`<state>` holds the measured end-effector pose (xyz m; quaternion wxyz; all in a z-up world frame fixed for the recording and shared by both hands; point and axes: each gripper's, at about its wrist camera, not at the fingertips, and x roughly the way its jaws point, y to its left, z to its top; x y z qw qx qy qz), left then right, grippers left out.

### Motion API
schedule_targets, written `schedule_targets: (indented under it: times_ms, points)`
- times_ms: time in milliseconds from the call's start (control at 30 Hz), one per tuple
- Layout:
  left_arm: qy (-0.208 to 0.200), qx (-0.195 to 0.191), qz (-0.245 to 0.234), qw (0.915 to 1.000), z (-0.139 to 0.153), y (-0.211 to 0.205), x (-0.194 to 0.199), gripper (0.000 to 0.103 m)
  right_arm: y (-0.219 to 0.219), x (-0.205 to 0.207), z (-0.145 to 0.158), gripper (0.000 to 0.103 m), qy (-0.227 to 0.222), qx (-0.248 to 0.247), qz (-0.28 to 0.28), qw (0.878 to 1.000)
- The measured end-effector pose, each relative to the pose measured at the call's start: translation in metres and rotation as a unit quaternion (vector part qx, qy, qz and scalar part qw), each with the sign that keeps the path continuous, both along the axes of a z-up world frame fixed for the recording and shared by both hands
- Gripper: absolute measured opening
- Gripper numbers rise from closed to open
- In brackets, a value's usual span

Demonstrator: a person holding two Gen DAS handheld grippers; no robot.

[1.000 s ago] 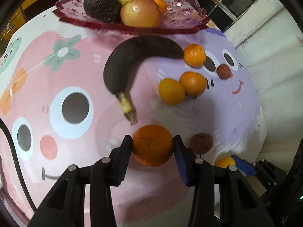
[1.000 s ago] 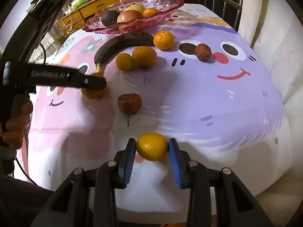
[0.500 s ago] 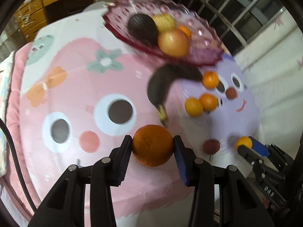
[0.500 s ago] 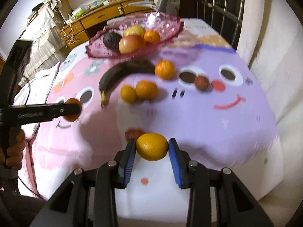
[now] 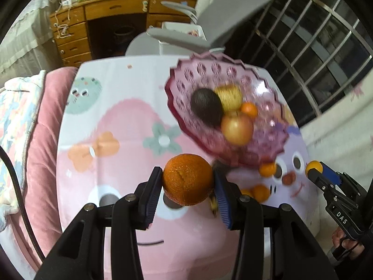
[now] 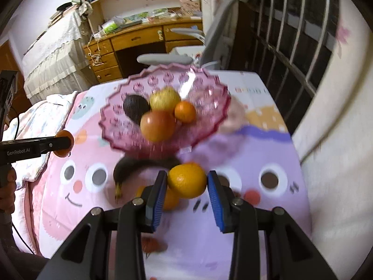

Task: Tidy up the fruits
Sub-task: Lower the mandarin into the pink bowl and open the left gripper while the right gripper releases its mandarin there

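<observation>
My left gripper (image 5: 187, 185) is shut on a rough-skinned orange (image 5: 187, 179), held above the pink part of the tablecloth. My right gripper (image 6: 187, 183) is shut on a smoother yellow-orange fruit (image 6: 187, 180). Ahead of both stands a pink glass fruit bowl (image 6: 205, 88) (image 5: 184, 91) holding a dark avocado (image 6: 135, 108), a yellow fruit (image 6: 164, 98), an apple (image 6: 157, 126) and a small orange (image 6: 185, 111). A blackened banana (image 6: 130, 166) lies in front of the bowl. Each gripper shows in the other's view: the left gripper (image 6: 63, 142) at far left, the right gripper (image 5: 314, 168) at far right.
Loose oranges (image 5: 261, 192) and a reddish-brown fruit (image 5: 288, 179) lie on the cartoon tablecloth (image 6: 268, 144). A grey chair (image 5: 209, 28) and a wooden desk (image 5: 105, 16) stand behind the table, a barred window (image 5: 326, 35) to the right, pink bedding (image 5: 35, 140) to the left.
Both grippers have risen and moved toward the bowl, each carrying its fruit. The bowl now sits closer and lower in both views, and the views have tilted up to show the room.
</observation>
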<state>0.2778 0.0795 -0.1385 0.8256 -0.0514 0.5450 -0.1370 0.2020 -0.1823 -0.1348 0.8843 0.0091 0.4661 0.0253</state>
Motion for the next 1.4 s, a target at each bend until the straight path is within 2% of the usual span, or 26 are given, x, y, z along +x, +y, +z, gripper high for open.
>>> schedule_targets:
  times_ms: [267, 533, 800, 933, 1067, 1133, 1200, 1233, 1267, 1400]
  points:
    - [-0.020, 0.001, 0.031, 0.9993, 0.012, -0.013, 0.026, 0.043, -0.006, 0.046, 0.006, 0.036, -0.015, 0.011, 0.036, 0.999]
    - [-0.008, 0.014, 0.061, 0.9980, 0.003, -0.035, 0.049, 0.043, -0.014, 0.079, -0.005, 0.036, -0.010, 0.061, 0.061, 0.996]
    - [0.007, 0.020, 0.052, 0.9984, -0.008, -0.052, 0.059, 0.043, -0.016, 0.098, -0.029, 0.036, 0.030, 0.097, 0.064, 0.993]
    - [0.009, 0.024, 0.044, 0.9987, -0.010, -0.057, 0.061, 0.043, -0.014, 0.101, -0.032, 0.036, 0.030, 0.100, 0.064, 0.993]
    - [0.018, 0.007, 0.047, 0.9987, -0.012, -0.057, 0.060, 0.044, -0.013, 0.103, -0.032, 0.036, 0.029, 0.097, 0.064, 0.993]
    - [0.018, 0.010, 0.042, 0.9989, -0.011, -0.058, 0.059, 0.047, -0.013, 0.104, -0.032, 0.039, 0.030, 0.097, 0.063, 0.993]
    - [0.008, 0.001, 0.034, 0.9994, -0.005, -0.059, 0.057, 0.056, -0.014, 0.104, -0.031, 0.060, 0.030, 0.095, 0.055, 0.993]
    - [0.003, 0.000, 0.031, 0.9995, -0.002, -0.059, 0.056, 0.062, -0.014, 0.103, -0.030, 0.065, 0.031, 0.093, 0.048, 0.994]
    - [-0.002, 0.000, 0.029, 0.9996, 0.001, -0.059, 0.054, 0.063, -0.015, 0.102, -0.030, 0.068, 0.031, 0.093, 0.039, 0.994]
    - [0.000, -0.006, 0.026, 0.9996, 0.006, -0.055, 0.048, 0.067, -0.018, 0.094, -0.027, 0.068, 0.033, 0.101, 0.021, 0.994]
